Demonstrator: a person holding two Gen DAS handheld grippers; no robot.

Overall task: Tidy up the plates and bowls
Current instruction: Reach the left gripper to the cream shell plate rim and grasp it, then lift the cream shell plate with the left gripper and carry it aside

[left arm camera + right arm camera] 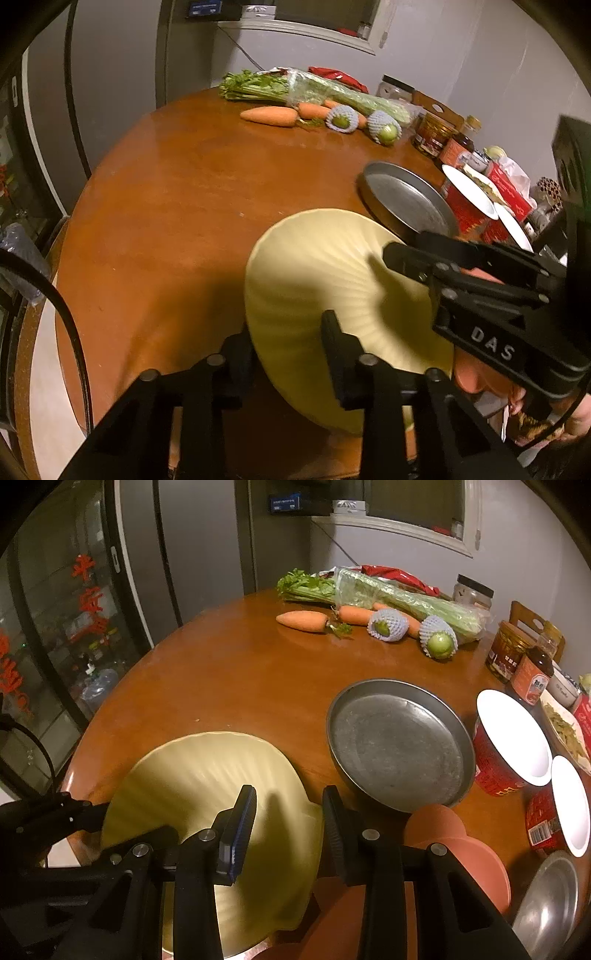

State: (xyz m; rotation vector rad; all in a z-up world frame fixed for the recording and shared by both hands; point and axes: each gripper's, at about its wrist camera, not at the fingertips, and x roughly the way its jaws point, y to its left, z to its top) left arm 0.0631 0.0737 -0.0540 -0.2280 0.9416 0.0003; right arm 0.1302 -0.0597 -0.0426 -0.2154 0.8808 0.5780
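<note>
We are clamping the left gripper onto the near rim of the yellow ribbed plate, and the right gripper's jaws are pinching that plate's opposite edge. The plate is hanging tilted above the round wooden table. Just beyond the plate a metal pan is sitting, with carrots lying farther back.

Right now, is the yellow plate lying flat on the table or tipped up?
Tipped up: the yellow plate slants between both claws, its far rim raised above the table.
</note>
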